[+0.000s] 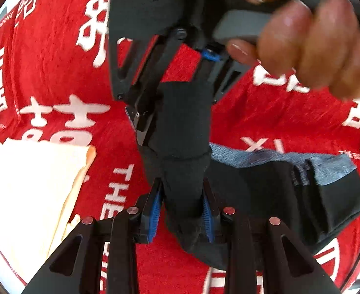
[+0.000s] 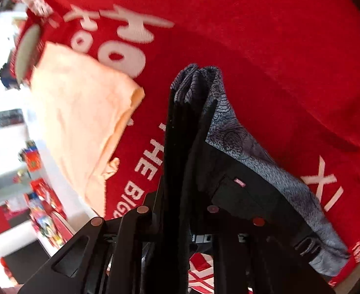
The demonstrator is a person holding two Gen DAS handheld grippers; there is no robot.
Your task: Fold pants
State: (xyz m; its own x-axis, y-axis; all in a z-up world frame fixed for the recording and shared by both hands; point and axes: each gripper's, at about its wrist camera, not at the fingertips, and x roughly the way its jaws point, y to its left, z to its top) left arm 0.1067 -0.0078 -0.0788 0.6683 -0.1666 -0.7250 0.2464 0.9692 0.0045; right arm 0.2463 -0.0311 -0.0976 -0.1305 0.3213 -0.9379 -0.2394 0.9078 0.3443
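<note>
The black pants (image 1: pixel 273 186) with a grey patterned lining hang bunched above the red printed cloth (image 1: pixel 57 68). My left gripper (image 1: pixel 182 210) is shut on a black fold of them between its blue pads. My right gripper shows ahead in the left wrist view (image 1: pixel 145 112), held by a hand (image 1: pixel 310 46), and clamps the same fabric higher up. In the right wrist view the pants (image 2: pixel 231 144) drape over my right gripper (image 2: pixel 182 196), which is shut on black folds; the grey lining falls to the right.
A folded peach garment (image 1: pixel 32 186) lies on the red cloth at the left, also in the right wrist view (image 2: pixel 82 122). Beyond the cloth edge at the left are a white floor and colourful clutter (image 2: pixel 40 205).
</note>
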